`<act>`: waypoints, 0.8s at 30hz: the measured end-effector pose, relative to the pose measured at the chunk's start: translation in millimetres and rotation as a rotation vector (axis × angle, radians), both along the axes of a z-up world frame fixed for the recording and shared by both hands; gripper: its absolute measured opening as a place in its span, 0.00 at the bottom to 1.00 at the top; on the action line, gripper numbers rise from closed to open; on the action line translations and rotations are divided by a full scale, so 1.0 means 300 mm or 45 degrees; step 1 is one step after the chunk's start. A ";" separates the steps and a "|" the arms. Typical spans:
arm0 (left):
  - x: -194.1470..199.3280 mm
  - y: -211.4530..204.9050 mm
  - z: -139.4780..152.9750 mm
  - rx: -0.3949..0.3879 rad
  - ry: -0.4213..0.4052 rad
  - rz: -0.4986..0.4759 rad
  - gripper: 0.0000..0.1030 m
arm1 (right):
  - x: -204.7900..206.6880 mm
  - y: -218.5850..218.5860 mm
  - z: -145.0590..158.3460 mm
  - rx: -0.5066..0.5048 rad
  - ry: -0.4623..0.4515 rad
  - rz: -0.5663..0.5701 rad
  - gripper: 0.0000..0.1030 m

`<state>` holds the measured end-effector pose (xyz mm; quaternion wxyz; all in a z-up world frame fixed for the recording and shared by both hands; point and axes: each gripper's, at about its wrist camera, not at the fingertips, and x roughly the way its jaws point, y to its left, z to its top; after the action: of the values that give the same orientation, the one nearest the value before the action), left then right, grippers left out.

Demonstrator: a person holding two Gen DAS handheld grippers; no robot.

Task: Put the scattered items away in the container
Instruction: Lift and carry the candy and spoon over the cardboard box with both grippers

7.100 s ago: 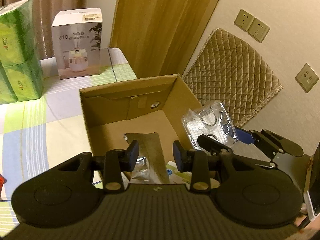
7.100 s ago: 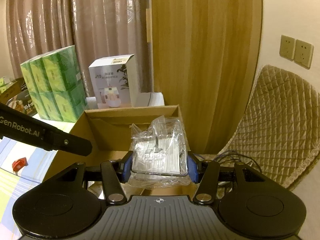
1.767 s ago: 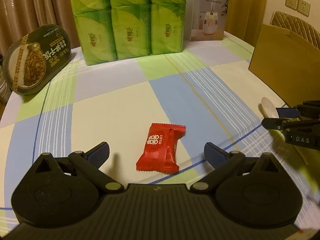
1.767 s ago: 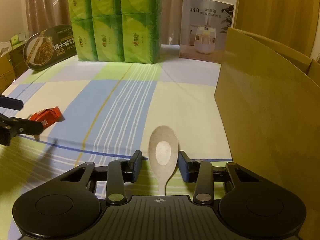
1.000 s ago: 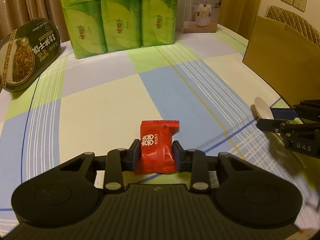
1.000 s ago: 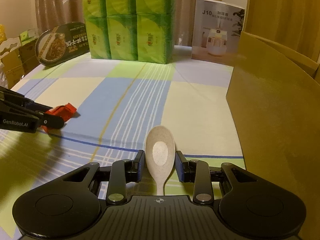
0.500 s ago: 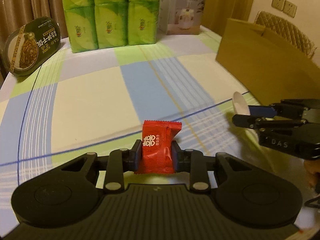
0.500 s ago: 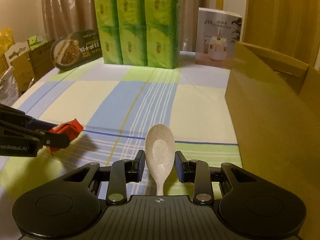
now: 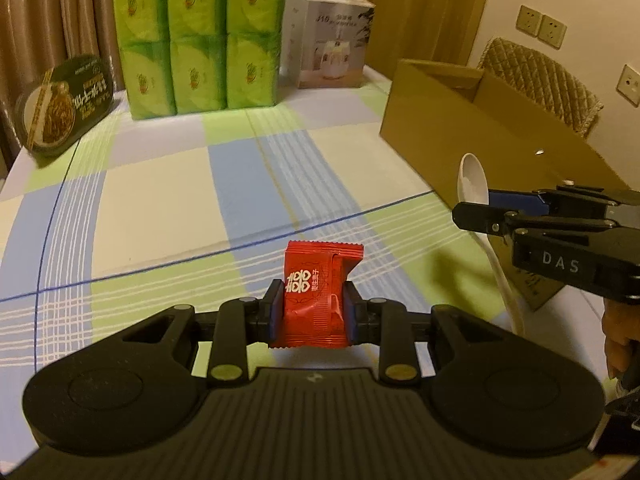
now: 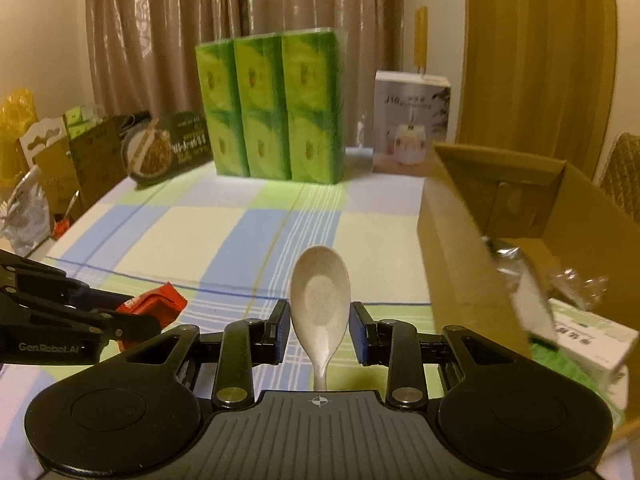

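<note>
A: What has the left gripper [image 9: 311, 309] got?

B: A red candy packet [image 9: 316, 295], pinched upright between both pads at lower centre of the left view, lifted off the checked tablecloth [image 9: 168, 184].

A: And the right gripper [image 10: 319, 330]?

B: Closed on a pale spoon [image 10: 320, 292], bowl pointing up and away, at the centre of the right view. In the left view that spoon shows at the right edge, in front of the cardboard box [image 9: 484, 128].

A: Where is the box in the right view?

B: Along the right side, open on top. Inside lie a crinkled clear bag [image 10: 520, 276] and a white and green carton [image 10: 592, 340].

A: Anything further back?

B: Green tissue packs [image 10: 272, 108] at top centre, a white appliance box [image 10: 412, 120] just right of them, and a dark oval food tray [image 10: 168, 150] leaning to their left.
</note>
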<state>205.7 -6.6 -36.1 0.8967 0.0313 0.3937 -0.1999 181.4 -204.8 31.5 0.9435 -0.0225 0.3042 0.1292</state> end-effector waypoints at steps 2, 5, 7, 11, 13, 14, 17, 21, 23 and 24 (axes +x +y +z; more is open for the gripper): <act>-0.015 -0.017 0.029 0.003 -0.015 -0.007 0.24 | -0.023 -0.013 0.028 0.005 -0.018 -0.005 0.28; -0.036 -0.048 0.079 0.003 -0.042 -0.019 0.24 | -0.054 -0.042 0.074 0.016 -0.046 -0.018 0.28; -0.051 -0.071 0.111 0.008 -0.061 -0.030 0.24 | -0.077 -0.067 0.109 0.026 -0.069 -0.031 0.28; -0.087 -0.124 0.178 0.009 -0.098 -0.048 0.24 | -0.122 -0.120 0.179 0.044 -0.115 -0.059 0.28; -0.105 -0.153 0.208 0.008 -0.114 -0.060 0.24 | -0.147 -0.152 0.215 0.052 -0.139 -0.077 0.28; -0.113 -0.169 0.224 0.007 -0.121 -0.068 0.24 | -0.158 -0.168 0.231 0.054 -0.150 -0.085 0.28; -0.139 -0.222 0.268 0.005 -0.144 -0.095 0.24 | -0.190 -0.225 0.277 0.060 -0.182 -0.117 0.28; -0.165 -0.303 0.321 -0.002 -0.169 -0.138 0.24 | -0.220 -0.305 0.324 0.061 -0.210 -0.162 0.28; -0.175 -0.345 0.342 -0.009 -0.177 -0.159 0.24 | -0.234 -0.351 0.344 0.061 -0.222 -0.185 0.28; -0.180 -0.367 0.352 -0.010 -0.182 -0.169 0.24 | -0.243 -0.371 0.353 0.057 -0.229 -0.194 0.28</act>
<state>151.8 -116.7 69.7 0.9074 0.0681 0.3250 -0.2577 108.7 -316.0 137.3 0.9744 0.0102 0.2162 0.0614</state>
